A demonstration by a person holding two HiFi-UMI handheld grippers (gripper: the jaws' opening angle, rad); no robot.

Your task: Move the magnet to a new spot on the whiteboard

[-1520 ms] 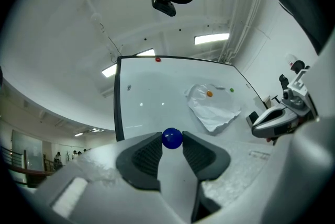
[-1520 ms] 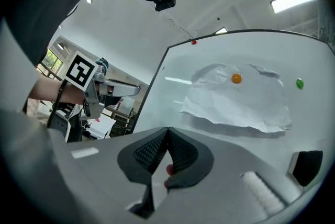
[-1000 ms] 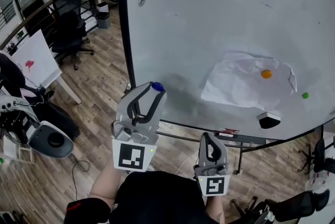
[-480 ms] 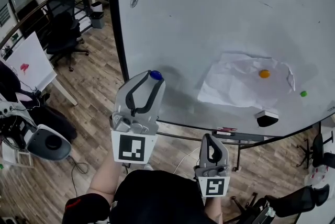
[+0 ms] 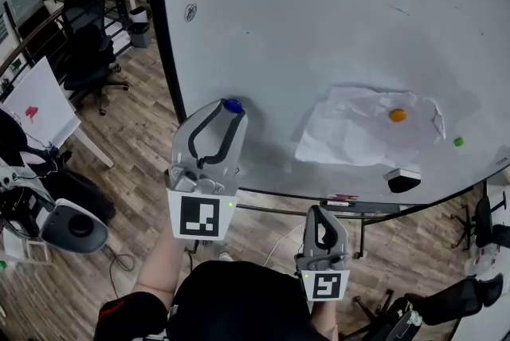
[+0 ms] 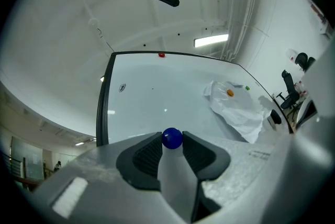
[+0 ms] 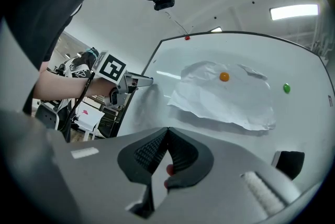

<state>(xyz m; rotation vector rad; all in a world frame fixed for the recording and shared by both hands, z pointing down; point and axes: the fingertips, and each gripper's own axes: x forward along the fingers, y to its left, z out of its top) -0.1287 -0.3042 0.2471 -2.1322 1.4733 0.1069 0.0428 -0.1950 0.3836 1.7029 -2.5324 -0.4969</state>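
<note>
Left gripper view: the left gripper (image 6: pixel 171 140) has its two ribbed black pads clamped on one small, glossy blue ball magnet (image 6: pixel 171 137), pinched right at the tips. In the head view the magnet (image 5: pixel 233 105) sits over the whiteboard (image 5: pixel 319 29), near its lower left corner and just inside its black left frame; whether it touches the surface I cannot tell. The right gripper (image 7: pixel 167 130) has its jaws pressed together with nothing between them, held low below the whiteboard's bottom edge. On the whiteboard's lower right lies one crumpled white paper sheet (image 5: pixel 362 136), pinned by one orange magnet (image 5: pixel 397 115). One green magnet (image 5: pixel 458 142) sits further right, and one black eraser (image 5: pixel 403 181) sits by the bottom edge. Compared with a second ago, the left gripper and blue magnet stand higher up the whiteboard, with the grip unchanged.
</note>
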